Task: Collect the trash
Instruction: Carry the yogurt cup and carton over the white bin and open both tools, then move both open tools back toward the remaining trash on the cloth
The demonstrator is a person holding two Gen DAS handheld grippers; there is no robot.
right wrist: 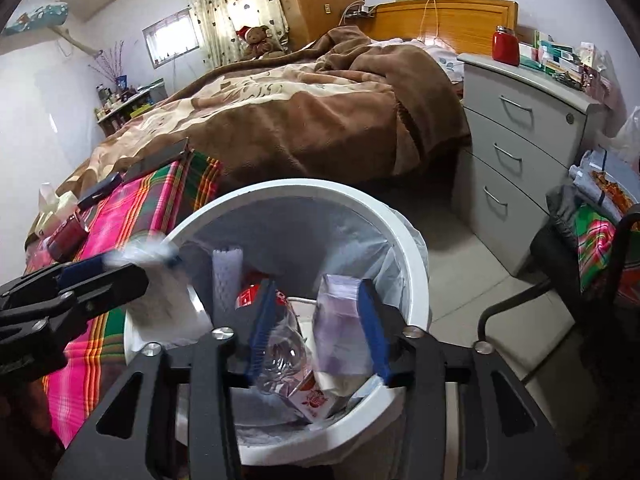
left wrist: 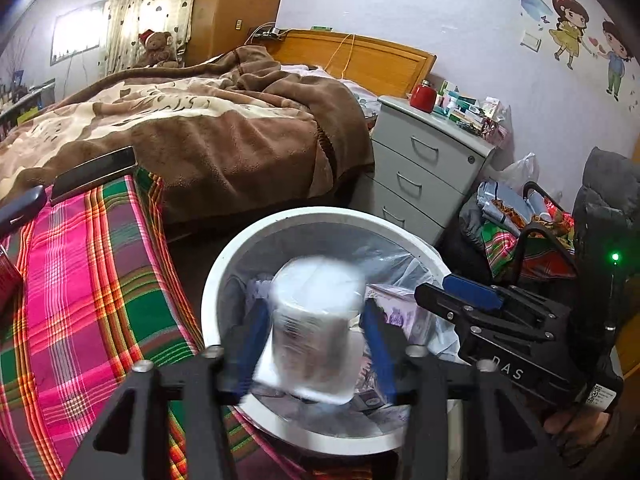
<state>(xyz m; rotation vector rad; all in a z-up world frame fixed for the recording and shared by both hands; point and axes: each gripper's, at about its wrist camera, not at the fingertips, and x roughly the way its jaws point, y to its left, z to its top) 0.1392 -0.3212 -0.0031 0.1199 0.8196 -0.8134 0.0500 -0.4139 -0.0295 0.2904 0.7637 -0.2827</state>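
A white round bin with a clear liner stands beside the bed. In the left wrist view my left gripper hangs over it, jaws apart. A blurred white plastic cup is between the blue pads, loose from them. In the right wrist view my right gripper stands open above the bin. A purple-and-white packet and a clear bottle lie in the bin below its fingers. The right gripper also shows at the bin's right rim, and the left gripper at its left rim.
A plaid cloth on the bed's corner carries a phone and a red can. A grey drawer cabinet stands behind the bin. A black chair piled with clothes is at the right.
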